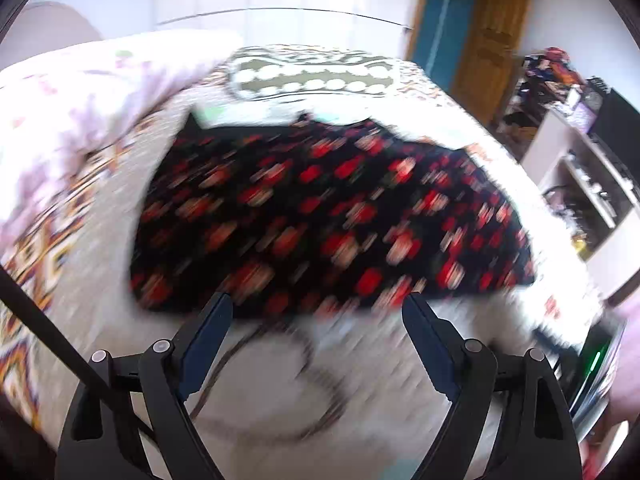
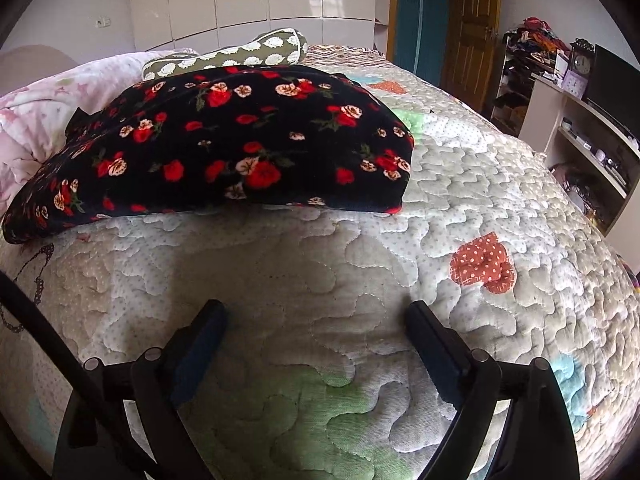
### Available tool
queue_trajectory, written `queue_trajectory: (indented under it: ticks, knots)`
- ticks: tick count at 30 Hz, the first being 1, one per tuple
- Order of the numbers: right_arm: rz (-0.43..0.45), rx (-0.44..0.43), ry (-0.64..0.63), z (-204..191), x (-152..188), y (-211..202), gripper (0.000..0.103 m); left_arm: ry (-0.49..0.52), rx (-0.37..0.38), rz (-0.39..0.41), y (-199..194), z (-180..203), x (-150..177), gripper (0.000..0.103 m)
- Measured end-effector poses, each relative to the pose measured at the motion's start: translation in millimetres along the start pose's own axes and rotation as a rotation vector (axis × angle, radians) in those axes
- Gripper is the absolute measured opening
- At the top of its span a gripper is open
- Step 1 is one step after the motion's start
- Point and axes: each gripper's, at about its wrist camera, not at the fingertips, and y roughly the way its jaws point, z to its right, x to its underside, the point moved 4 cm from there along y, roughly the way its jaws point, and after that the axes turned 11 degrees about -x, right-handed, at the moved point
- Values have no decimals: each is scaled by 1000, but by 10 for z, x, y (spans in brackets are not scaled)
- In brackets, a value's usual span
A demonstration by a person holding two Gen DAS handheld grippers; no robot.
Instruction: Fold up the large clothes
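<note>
Black floral garment (image 2: 224, 144) lies folded on quilt (image 2: 460, 200), beyond right gripper (image 2: 312, 320).

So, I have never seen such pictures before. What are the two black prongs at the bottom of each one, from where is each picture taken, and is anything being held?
There is no robot here. A person carries a two-finger tool in each hand, and each tool has a wide-angle camera looking forward along its fingers. The prongs are those fingers.

The blurred picture comes from the left hand-held gripper, the sharp one from the right hand-held gripper. Both stand open, with nothing between the fingers.

Both look at a bed with a quilted bedspread. On it lies a black garment with red flowers, already folded into a thick bundle. Behind it are a green patterned pillow and a pink blanket. Nothing is held at this moment.
</note>
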Motion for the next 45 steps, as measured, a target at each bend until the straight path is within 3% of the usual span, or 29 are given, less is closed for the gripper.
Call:
queue_trajectory:
  ticks: [2,4,8,10,13,16,20,23,27,31,34,41,43,44,45]
  knots:
    - [1,-3,-2,1,-1,-4,94,11,25,-11,236,164,-263,86]
    - [0,-5,-6,2,-2,-4,94,25,-21,-37,503,266,-401,86]
    - [0,-11,-9,17,-5,-9,94,68,-91,-189,1170,441,-383,88]
    - [1,-14,-10,19,-8,-5,95,61,-102,-186,1243,455,-379,91]
    - [3,-19,-11,23,-11,-1,95,57,-91,-166,1104,429,-406,91]
    - [8,-28,-10,28,-7,-6,95,20,-59,-105,715,313,-374,91]
    - [1,-59,-5,48,-26,-14,96,-44,-8,-47,151,55,-131,91]
    - [-12,-141,21,113,-86,-66,95,-70,-15,-28,-136,-156,128,91]
    - [-5,-334,222,390,-272,-136,85,-90,-59,9,-478,-436,513,91]
    - [22,-469,403,582,-487,-4,81,-152,-35,1,-634,-660,820,91]
    - [30,-513,485,601,-618,190,79,-164,-41,10,-702,-760,918,91]
    - [77,-514,661,657,-864,443,79,-196,-86,43,-797,-1046,1029,91]
    - [63,-501,693,669,-870,454,66,-220,-83,45,-790,-1155,1065,91]
    - [46,-479,699,706,-878,451,47,-230,-80,46,-782,-1197,1076,91]
    - [26,-464,696,711,-887,466,35,-239,-76,47,-773,-1240,1085,91]
